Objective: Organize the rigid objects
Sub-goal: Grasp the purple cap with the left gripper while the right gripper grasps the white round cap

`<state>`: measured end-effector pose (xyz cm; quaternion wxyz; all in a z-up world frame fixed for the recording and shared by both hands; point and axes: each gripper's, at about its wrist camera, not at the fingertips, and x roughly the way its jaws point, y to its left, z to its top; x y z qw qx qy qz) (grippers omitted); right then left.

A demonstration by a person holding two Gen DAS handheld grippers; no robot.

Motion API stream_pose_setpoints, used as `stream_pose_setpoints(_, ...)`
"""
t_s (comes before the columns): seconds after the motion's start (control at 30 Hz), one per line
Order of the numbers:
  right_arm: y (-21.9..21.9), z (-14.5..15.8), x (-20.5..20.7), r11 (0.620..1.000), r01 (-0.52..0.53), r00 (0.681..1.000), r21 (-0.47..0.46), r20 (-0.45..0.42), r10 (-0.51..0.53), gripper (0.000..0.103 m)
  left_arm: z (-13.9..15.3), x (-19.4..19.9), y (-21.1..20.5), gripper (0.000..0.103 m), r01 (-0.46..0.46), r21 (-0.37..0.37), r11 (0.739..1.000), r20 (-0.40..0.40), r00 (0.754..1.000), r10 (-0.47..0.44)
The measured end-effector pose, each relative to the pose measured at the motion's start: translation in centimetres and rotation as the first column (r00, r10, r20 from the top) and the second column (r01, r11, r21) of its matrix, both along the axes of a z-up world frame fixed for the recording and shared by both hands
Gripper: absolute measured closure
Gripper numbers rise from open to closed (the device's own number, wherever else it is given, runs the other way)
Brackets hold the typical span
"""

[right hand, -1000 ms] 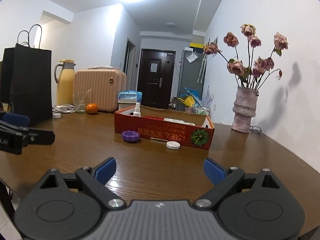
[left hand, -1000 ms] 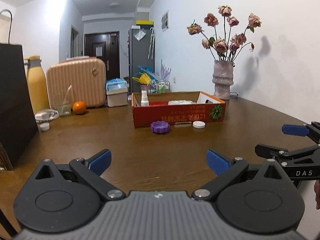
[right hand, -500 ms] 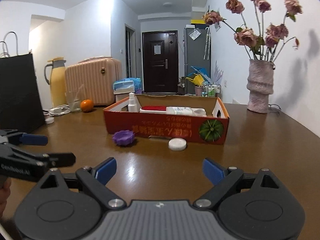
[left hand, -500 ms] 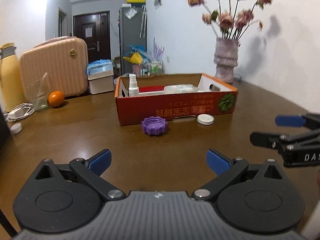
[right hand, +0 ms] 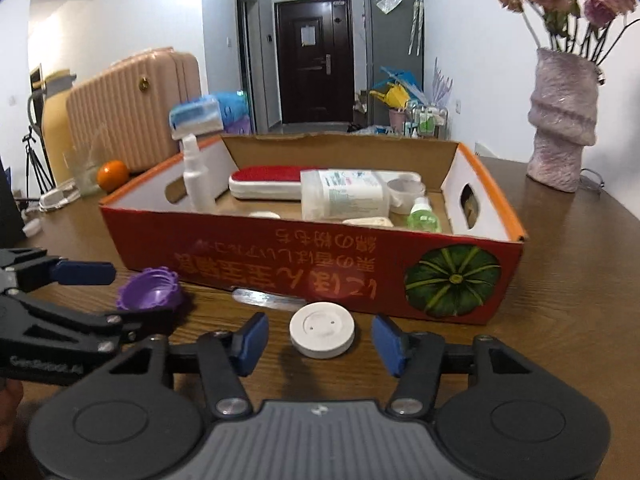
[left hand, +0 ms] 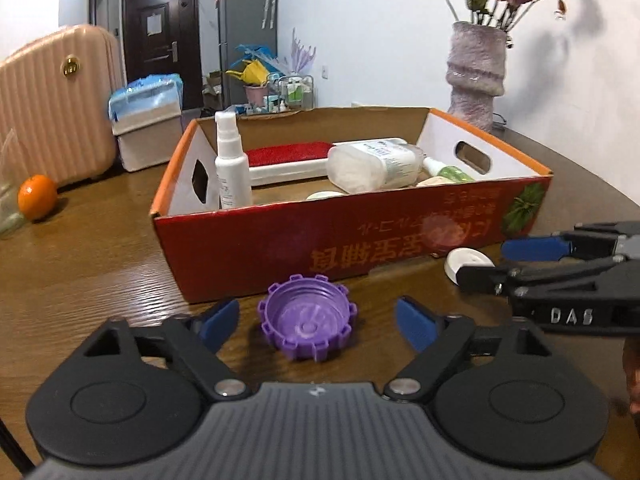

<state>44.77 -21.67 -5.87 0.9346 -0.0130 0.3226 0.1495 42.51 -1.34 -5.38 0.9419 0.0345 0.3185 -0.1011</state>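
A purple toothed cap [left hand: 307, 317] lies open side up on the wooden table, just in front of a red cardboard box [left hand: 360, 248]. My left gripper [left hand: 318, 322] has its jaws on either side of the cap and they are closing; the blue pads stand apart from it. A white round lid [right hand: 322, 335] lies to the right of the cap, also before the box [right hand: 312, 268]. My right gripper [right hand: 320, 344] straddles the lid with its jaws closing, and a gap shows on both sides. Each gripper shows in the other's view.
The box holds a white spray bottle [left hand: 232, 164], a red-topped case [left hand: 288, 156], a clear tub [left hand: 372, 164] and a small green bottle [right hand: 423, 216]. A vase of dried roses [left hand: 476, 76] stands back right. An orange [left hand: 37, 196] and a pink suitcase [left hand: 56, 100] stand back left.
Both grippers have come forward and lower to the box front. The left now brackets the purple cap, the right brackets the white lid. Both pairs of jaws have narrowed.
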Motion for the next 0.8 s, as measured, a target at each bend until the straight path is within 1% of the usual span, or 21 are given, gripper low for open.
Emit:
stream_pose_setpoints(0.03, 0.1, -0.3, 0.4, 1.000, -0.001, 1.000, -0.002, -0.009, 0.001, 0.052, -0.2, 0.3, 0.0, 0.034, -0.003, -0.005, 1.000, -0.003, 1.000, 0.003)
stream_pose_setpoints(0.07, 0.2, -0.6, 0.6, 1.000, -0.002, 1.000, -0.002, -0.014, 0.002, 0.056, -0.4, 0.5, 0.0, 0.041, -0.003, -0.007, 1.000, -0.006, 1.000, 0.003)
stream_pose_setpoints(0.13, 0.2, -0.9, 0.9, 1.000, -0.001, 1.000, 0.003, -0.015, 0.001, 0.060, -0.6, 0.6, -0.1, 0.047, 0.003, -0.009, 1.000, -0.004, 1.000, -0.004)
stream_pose_setpoints(0.17, 0.3, -0.9, 1.0, 1.000, 0.003, 1.000, -0.002, -0.011, -0.003, 0.064, -0.5, 0.5, -0.1, 0.047, 0.007, -0.010, 1.000, 0.001, 1.000, -0.007)
stream_pose_setpoints(0.3, 0.4, -0.9, 1.0, 1.000, 0.005, 1.000, -0.003, -0.006, -0.005, 0.064, 0.0, -0.3, -0.2, 0.047, 0.014, -0.020, 1.000, 0.030, 0.999, -0.013)
stream_pose_setpoints(0.4, 0.8, -0.3, -0.1, 0.999, -0.002, 1.000, -0.039, 0.017, 0.003, 0.064, 1.0, -2.0, -0.2, 0.048, 0.010, -0.020, 1.000, 0.056, 0.998, -0.009)
stream_pose_setpoints(0.47, 0.8, 0.7, -1.9, 0.999, -0.023, 0.999, -0.049, 0.044, 0.025, 0.065, 2.0, -3.9, 0.0, 0.048, 0.014, -0.035, 0.999, 0.074, 0.997, -0.012)
stream_pose_setpoints(0.57, 0.3, 2.3, -5.2, 0.999, -0.029, 0.996, -0.031, 0.078, 0.031, 0.065, 3.4, -7.4, 0.3, 0.048, 0.020, -0.071, 0.997, 0.098, 0.995, -0.013)
stream_pose_setpoints(0.8, 0.0, 4.6, -14.1, 0.999, -0.052, 0.990, -0.006, 0.128, 0.052, 0.065, 5.8, -16.2, 1.2, 0.048, 0.009, -0.114, 0.993, 0.136, 0.991, 0.007)
